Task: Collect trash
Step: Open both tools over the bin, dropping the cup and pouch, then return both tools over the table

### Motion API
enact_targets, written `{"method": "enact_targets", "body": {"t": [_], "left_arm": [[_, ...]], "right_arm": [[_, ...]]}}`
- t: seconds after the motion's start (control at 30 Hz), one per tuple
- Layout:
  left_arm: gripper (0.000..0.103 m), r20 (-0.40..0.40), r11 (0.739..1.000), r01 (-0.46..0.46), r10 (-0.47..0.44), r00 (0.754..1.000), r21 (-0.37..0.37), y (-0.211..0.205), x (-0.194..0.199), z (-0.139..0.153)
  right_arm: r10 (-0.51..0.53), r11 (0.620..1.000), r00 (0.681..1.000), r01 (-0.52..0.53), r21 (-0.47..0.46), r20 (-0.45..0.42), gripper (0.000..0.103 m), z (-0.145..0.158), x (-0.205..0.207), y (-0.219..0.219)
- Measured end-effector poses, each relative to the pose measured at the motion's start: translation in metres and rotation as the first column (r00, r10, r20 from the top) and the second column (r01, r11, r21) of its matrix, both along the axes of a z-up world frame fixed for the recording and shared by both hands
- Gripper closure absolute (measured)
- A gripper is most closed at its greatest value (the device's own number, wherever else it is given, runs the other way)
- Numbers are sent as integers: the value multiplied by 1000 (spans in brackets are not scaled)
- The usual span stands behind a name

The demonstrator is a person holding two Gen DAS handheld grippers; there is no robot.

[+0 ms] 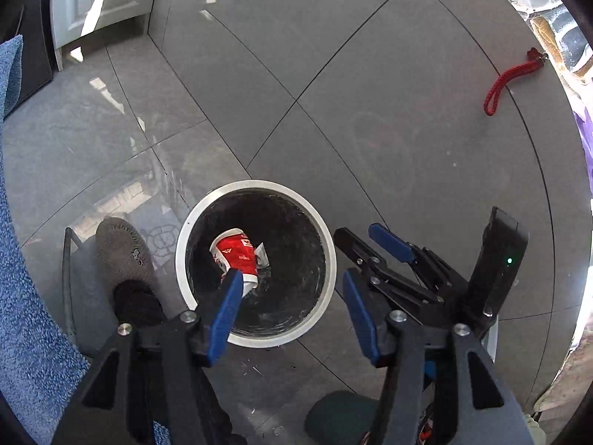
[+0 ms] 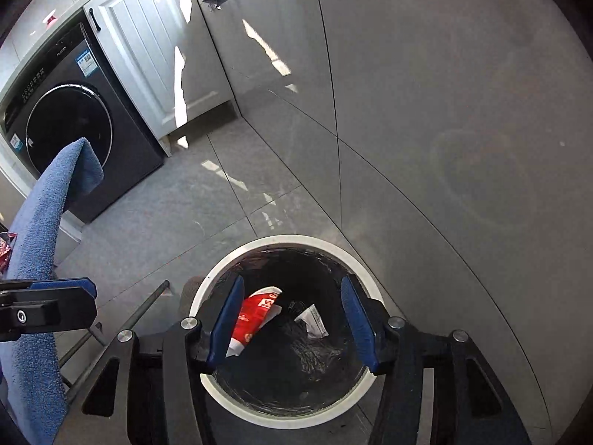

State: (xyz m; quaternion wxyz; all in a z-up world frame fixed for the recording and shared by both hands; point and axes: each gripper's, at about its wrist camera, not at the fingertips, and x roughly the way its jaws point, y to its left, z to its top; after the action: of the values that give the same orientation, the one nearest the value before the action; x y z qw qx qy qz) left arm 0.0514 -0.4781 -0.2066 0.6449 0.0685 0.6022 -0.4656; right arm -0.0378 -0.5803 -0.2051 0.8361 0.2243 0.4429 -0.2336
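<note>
Round white-rimmed, black-lined trash bin (image 2: 285, 330) on grey tiled floor (image 1: 333, 74), holding a crushed red-and-white paper cup (image 1: 234, 256) and a white wrapper scrap (image 2: 313, 319); print unreadable. Left gripper (image 1: 292, 319) and right gripper (image 2: 292, 322): jaws apart, empty, above the bin. Left view only: red cord loop (image 1: 511, 83) at 2 o'clock. Right view only: black front-loading washing machine (image 2: 70, 137) at 10 o'clock.

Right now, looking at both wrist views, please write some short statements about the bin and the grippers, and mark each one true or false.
1. The red paper cup lies inside the bin. True.
2. The right gripper grips the cup. False: its jaws are open, with nothing between them.
3. The bin has a black liner. True.
4. The red cord is in the bin. False: it lies on the floor.
5. The left gripper is open. True.
</note>
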Motion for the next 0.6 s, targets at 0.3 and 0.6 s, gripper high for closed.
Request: {"method": "enact_targets", "body": {"t": [0.3, 0.6], "left_arm": [[49, 216, 998, 1, 11, 976, -56, 54, -12, 51], [49, 456, 980, -156, 195, 868, -123, 176, -15, 112]], "right_arm": [[3, 999, 998, 0, -51, 65, 51, 39, -15, 16], [168, 977, 968, -138, -163, 186, 51, 113, -1, 91]]}}
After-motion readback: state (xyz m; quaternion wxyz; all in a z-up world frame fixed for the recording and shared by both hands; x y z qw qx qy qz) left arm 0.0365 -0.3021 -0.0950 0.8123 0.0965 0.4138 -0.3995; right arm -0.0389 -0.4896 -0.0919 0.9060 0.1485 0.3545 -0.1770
